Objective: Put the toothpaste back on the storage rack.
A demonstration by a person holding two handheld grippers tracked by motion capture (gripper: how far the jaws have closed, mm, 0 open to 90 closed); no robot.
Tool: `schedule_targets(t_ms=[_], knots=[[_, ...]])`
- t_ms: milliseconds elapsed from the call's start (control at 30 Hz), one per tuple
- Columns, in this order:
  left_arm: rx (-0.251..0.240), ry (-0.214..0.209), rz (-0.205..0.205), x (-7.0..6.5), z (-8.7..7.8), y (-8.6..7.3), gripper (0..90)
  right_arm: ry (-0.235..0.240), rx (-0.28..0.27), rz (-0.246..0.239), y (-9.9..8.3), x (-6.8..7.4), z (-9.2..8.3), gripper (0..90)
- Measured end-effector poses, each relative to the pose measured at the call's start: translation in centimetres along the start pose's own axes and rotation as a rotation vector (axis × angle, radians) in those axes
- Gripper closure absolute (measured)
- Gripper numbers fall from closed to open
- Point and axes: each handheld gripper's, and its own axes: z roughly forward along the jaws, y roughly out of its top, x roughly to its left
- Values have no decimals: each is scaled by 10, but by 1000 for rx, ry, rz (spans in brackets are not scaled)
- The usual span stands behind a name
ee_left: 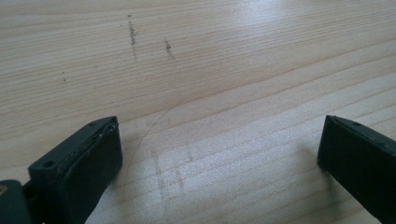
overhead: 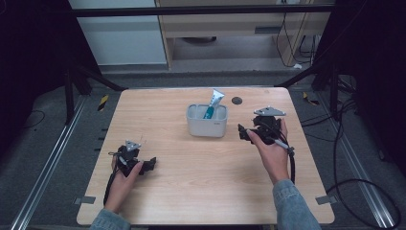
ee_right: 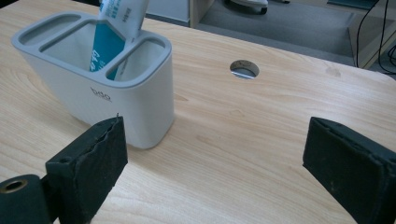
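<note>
Where the high view looks down, a white holder stands on the wooden surface, a blue-and-white tube upright in its middle compartment. The right gripper sits just right of the holder, the left gripper well apart, toward the near left.

Left gripper view: fingers spread, bare surface between.

Right gripper view: fingers spread wide, nothing pinched; the holder just beyond the left finger, a round hole farther right.
</note>
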Motion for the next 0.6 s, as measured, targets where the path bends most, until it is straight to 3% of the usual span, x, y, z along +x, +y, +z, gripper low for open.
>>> schedule_targets(t_ms=[267, 600], knots=[[0, 0, 0, 0, 0, 0, 0, -9, 23, -10, -18, -6, 2, 97], [0, 0, 0, 0, 0, 0, 0, -8, 73, 10, -45, -11, 8, 106]])
